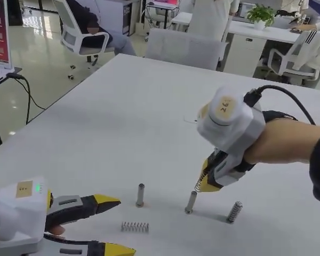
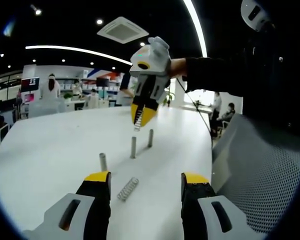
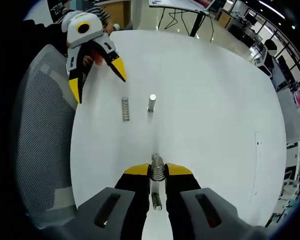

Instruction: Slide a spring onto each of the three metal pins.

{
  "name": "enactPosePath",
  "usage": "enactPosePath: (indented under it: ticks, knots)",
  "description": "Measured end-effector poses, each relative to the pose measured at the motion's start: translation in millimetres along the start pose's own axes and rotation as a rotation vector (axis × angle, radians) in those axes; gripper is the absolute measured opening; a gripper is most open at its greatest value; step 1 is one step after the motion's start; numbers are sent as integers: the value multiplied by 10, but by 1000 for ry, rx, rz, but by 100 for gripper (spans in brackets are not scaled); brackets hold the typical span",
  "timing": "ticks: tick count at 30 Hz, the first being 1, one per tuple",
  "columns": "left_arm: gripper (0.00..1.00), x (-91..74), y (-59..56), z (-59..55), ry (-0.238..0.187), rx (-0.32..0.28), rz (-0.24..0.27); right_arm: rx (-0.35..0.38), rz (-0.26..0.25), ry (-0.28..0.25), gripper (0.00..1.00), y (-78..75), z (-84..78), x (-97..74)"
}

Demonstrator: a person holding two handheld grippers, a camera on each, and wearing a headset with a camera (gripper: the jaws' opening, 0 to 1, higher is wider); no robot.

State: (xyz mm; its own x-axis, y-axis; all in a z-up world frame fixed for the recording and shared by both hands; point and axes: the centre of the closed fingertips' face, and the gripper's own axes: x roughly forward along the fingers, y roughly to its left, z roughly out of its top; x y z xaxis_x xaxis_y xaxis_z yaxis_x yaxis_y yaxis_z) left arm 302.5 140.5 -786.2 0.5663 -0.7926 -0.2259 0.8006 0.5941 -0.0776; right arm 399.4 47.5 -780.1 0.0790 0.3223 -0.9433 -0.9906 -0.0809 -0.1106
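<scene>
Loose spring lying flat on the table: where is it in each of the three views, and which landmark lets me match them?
Head view: loose spring at bottom, left of centre, in front of the bare pin.
Left gripper view: loose spring low centre, just ahead of the left gripper.
Right gripper view: loose spring above centre, left of the pin.
Shared landmark: the bare pin standing nearest it.

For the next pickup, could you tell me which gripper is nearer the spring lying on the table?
Left. The loose spring lies just ahead of the open left gripper; the right gripper hangs above the middle pin.
</scene>
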Motion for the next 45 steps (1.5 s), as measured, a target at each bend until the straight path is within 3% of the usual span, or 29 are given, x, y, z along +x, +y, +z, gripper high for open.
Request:
enactPosePath:
  ticks: [24, 45]
  knots:
    - [50, -17, 16, -77, 16, -13, 7, 8, 27, 21, 8, -20, -37, 236]
    - [48, -31, 31, -96, 20, -13, 5, 29, 47, 55, 8, 19, -131, 600]
